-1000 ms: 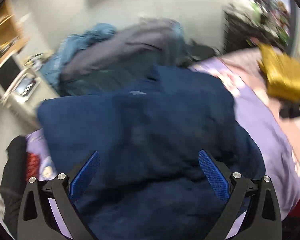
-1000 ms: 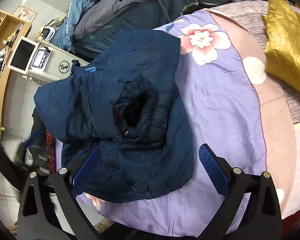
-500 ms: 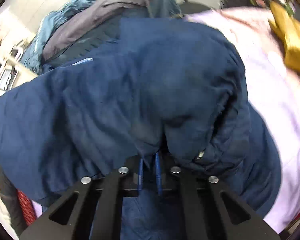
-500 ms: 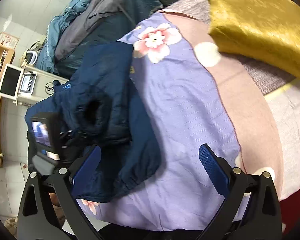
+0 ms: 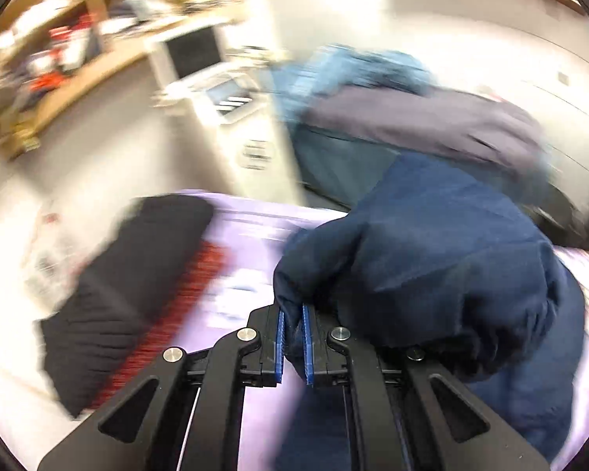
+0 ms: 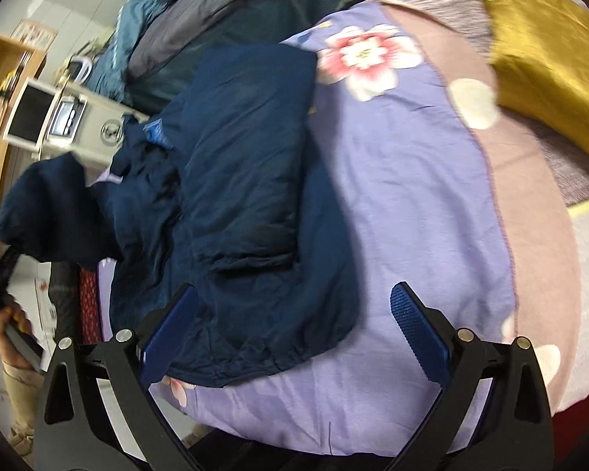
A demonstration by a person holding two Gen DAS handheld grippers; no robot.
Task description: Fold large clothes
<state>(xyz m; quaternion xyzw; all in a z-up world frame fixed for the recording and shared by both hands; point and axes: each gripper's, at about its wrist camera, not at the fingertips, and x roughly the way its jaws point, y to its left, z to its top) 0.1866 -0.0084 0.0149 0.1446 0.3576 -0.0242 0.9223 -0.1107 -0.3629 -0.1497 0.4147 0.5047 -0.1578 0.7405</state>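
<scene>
While your left gripper (image 5: pixel 292 343) is clenching a fold of the navy jacket (image 6: pixel 251 180) and lifting its sleeve off the bed's left edge, that thin pinch is risking a slip if the lying bulk drags. Your right gripper (image 6: pixel 294 337) is hovering released, tilted steeply down over the jacket's near hem on the purple bedspread (image 6: pixel 404 204).

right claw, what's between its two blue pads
The hem of the dark blue padded jacket on the lilac floral bedsheet, seen in the right wrist view; the right claw stands open.
</scene>
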